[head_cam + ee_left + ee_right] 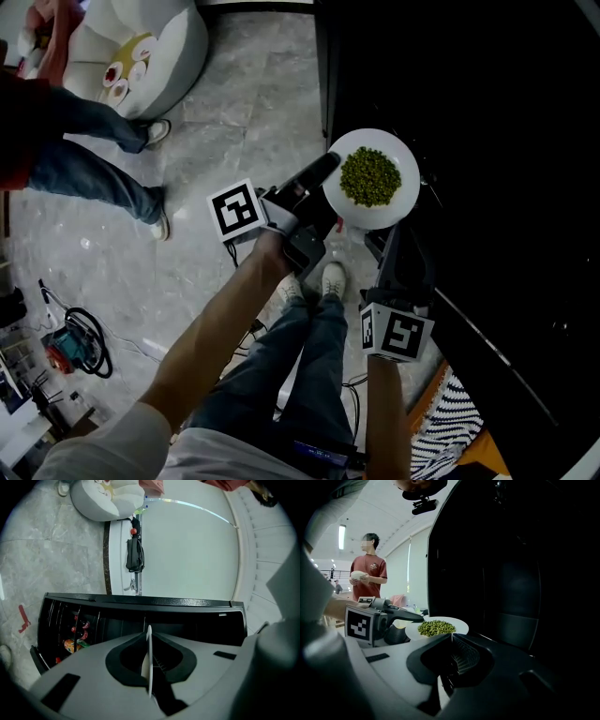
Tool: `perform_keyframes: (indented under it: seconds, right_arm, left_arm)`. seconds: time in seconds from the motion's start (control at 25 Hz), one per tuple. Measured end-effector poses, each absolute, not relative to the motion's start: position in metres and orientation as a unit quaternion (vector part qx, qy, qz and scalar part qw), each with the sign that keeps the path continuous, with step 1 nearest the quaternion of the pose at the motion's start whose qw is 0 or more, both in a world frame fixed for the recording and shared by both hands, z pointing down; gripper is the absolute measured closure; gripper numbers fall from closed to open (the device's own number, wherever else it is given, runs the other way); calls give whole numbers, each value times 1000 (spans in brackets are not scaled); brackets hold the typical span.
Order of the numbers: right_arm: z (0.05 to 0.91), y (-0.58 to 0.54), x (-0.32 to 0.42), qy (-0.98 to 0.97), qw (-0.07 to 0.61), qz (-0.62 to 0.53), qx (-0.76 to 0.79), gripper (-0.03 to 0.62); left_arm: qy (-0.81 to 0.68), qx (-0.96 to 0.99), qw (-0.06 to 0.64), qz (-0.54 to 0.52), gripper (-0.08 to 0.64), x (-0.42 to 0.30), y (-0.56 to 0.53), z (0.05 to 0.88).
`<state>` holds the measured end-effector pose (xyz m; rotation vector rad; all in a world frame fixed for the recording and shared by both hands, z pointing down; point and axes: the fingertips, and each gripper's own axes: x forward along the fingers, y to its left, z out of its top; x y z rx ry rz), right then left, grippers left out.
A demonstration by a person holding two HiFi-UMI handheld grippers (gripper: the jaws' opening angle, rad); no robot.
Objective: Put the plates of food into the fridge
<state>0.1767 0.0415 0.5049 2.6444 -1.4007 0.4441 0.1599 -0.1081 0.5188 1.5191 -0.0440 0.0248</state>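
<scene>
A white plate (405, 190) heaped with green peas (368, 176) hangs level in front of the black fridge (487, 141). My left gripper (328, 173) is shut on the plate's left rim; in the left gripper view the plate (149, 658) shows edge-on between the jaws, with the fridge (187, 620) behind it and bottles in its open side. My right gripper (398, 239) sits just below the plate, close to the fridge front. Its jaws (451, 663) stand shut with nothing between them. From there the plate (457, 626) and left gripper (412, 617) show just ahead.
A person in a red top and jeans (84, 159) stands at the upper left beside a white round seat (141, 52). Cables and a tool (70, 342) lie on the marble floor at lower left. A striped cloth (459, 412) lies at bottom right.
</scene>
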Motion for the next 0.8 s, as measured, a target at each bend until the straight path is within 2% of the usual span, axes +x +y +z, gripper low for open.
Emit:
perform_keyframes:
  seconds: [0.8]
  right_arm:
    - [498, 38, 157, -446, 46, 142, 882, 581]
  left_arm:
    - [1, 692, 721, 34, 541, 168, -105, 520]
